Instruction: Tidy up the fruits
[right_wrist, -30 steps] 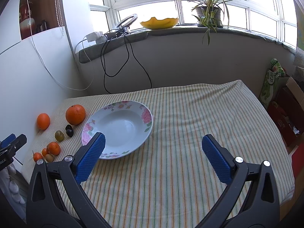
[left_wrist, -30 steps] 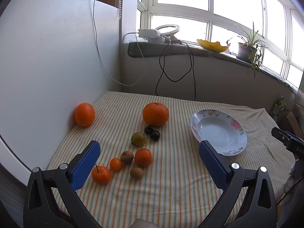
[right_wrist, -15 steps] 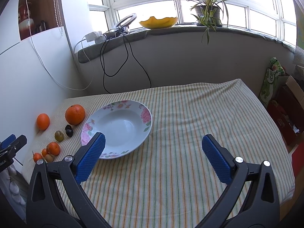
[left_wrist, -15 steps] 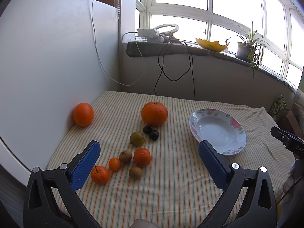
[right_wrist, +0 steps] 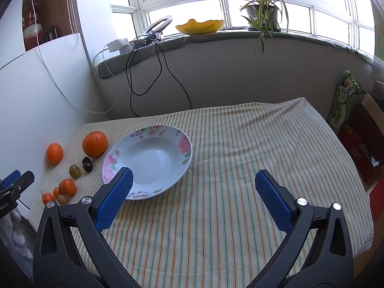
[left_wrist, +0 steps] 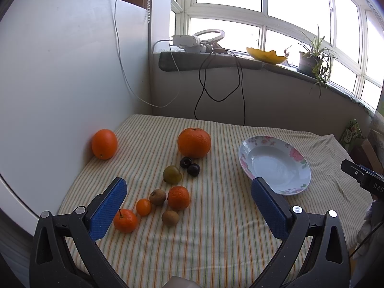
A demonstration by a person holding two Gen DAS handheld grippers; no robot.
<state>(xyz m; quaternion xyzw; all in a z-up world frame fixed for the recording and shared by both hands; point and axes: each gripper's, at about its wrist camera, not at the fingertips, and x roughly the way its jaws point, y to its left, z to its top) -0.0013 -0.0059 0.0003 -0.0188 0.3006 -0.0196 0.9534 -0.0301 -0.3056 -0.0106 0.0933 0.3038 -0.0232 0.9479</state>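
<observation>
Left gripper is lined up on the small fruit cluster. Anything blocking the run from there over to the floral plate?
Nothing visible. The left gripper is open above the small fruits, and only bare striped cloth lies between them and the empty plate. The right gripper hovers open beside the plate.

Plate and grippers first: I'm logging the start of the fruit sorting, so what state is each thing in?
Plate: upright, nothing in it.
Left gripper: open, holding nothing, above the cloth.
Right gripper: open, holding nothing.
Big orange: loose on the cloth, beside the plate.
Two dark plums: touching each other.
</observation>
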